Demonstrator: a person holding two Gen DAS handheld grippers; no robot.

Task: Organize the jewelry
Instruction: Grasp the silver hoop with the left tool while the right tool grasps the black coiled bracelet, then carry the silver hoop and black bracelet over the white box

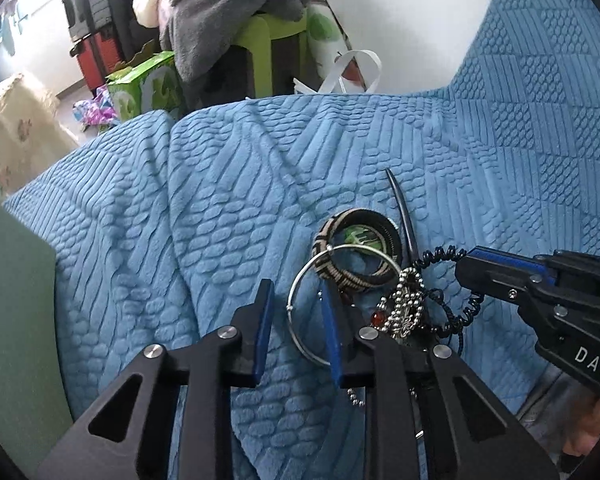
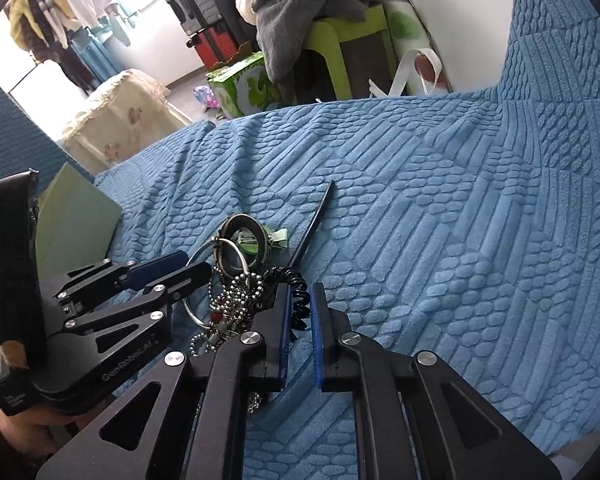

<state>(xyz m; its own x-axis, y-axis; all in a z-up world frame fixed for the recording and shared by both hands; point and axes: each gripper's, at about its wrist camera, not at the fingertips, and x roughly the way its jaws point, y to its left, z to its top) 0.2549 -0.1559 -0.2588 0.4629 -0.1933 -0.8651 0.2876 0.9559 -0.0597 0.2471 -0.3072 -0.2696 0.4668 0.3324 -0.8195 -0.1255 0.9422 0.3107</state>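
The jewelry lay in one tangled heap on the blue quilted bed cover (image 1: 228, 184), and each gripper had gone to a different strand of it, seemingly to pull the pile apart. The left gripper (image 1: 296, 304) straddled the rim of the thin silver bangle (image 1: 300, 280); its jaws stood apart and not yet pressing, one finger outside the hoop and one inside. The right gripper (image 2: 300, 304) had its jaws nearly together on the black coiled cord (image 2: 298, 290). Between them lay the ball chain (image 1: 406, 300), with a woven bangle (image 1: 340, 236) and a dark hair stick (image 1: 400, 208) just behind.
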